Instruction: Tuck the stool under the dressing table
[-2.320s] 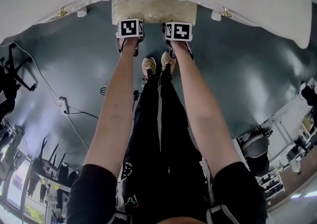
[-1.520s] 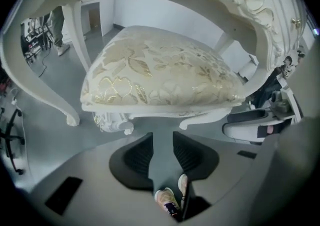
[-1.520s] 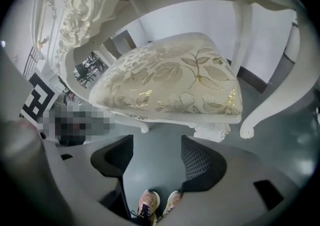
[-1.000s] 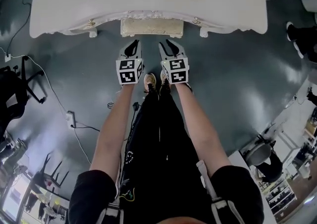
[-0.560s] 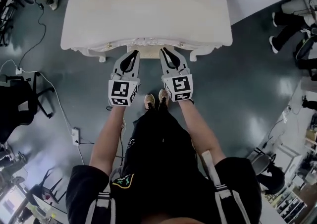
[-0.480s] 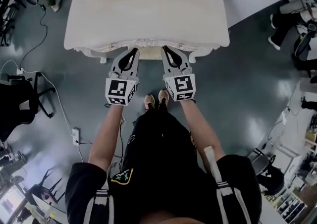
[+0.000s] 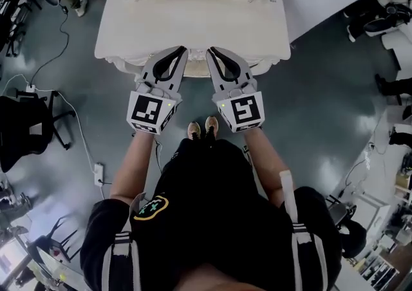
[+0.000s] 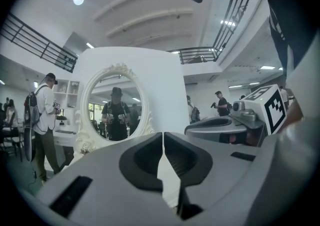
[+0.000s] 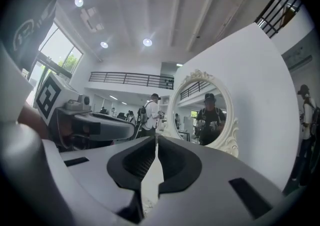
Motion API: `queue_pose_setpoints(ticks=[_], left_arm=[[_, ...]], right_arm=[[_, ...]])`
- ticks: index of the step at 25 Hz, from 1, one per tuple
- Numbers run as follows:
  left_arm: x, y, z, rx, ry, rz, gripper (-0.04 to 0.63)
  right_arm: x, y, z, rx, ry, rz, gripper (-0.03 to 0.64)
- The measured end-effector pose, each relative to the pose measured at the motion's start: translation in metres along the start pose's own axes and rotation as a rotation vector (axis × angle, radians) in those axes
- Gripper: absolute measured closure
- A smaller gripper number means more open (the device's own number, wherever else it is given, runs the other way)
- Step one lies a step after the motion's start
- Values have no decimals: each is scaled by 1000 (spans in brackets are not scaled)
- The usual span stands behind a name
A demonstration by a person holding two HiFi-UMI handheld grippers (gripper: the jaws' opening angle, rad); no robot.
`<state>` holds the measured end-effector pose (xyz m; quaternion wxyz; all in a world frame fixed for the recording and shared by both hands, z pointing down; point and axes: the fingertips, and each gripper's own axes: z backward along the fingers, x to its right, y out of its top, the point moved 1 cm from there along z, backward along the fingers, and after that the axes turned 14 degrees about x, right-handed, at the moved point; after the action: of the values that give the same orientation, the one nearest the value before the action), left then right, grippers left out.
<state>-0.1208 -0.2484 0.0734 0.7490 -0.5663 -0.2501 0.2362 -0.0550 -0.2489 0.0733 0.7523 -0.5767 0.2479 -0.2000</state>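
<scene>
From the head view the white dressing table [image 7: 193, 19] lies below me, seen from above. Only a beige sliver of the stool [image 7: 196, 69] shows under its front edge, between my two grippers. My left gripper [image 7: 182, 49] and right gripper [image 7: 210, 49] are held side by side, high above the floor and pointing level at the table. Both are shut with nothing in them. In the left gripper view the shut left gripper [image 8: 163, 135] faces the table's oval mirror [image 8: 115, 105]. The right gripper [image 9: 156, 140] faces the same mirror [image 9: 205, 117].
My shoes [image 7: 203, 127] stand on the grey floor just short of the table. A black office chair [image 7: 26, 122] and a power strip with cables [image 7: 98, 174] are at the left. Seated people [image 7: 380, 13] are at the upper right. A person with a backpack [image 8: 45, 120] stands left of the table.
Both grippers have come off the stool and risen from floor height to level with the mirror. The view has pulled up and away from the table. The right jaws have closed.
</scene>
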Motion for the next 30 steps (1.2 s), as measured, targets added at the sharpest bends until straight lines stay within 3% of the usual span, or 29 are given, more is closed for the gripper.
queue_pose_setpoints(ticks=[6, 30], left_arm=[[4, 19, -2, 42, 8, -36, 566], [12, 3, -21, 10, -16, -56, 575]], right_arm=[[3, 15, 3, 34, 9, 11, 581], [24, 10, 3, 36, -1, 29, 598]])
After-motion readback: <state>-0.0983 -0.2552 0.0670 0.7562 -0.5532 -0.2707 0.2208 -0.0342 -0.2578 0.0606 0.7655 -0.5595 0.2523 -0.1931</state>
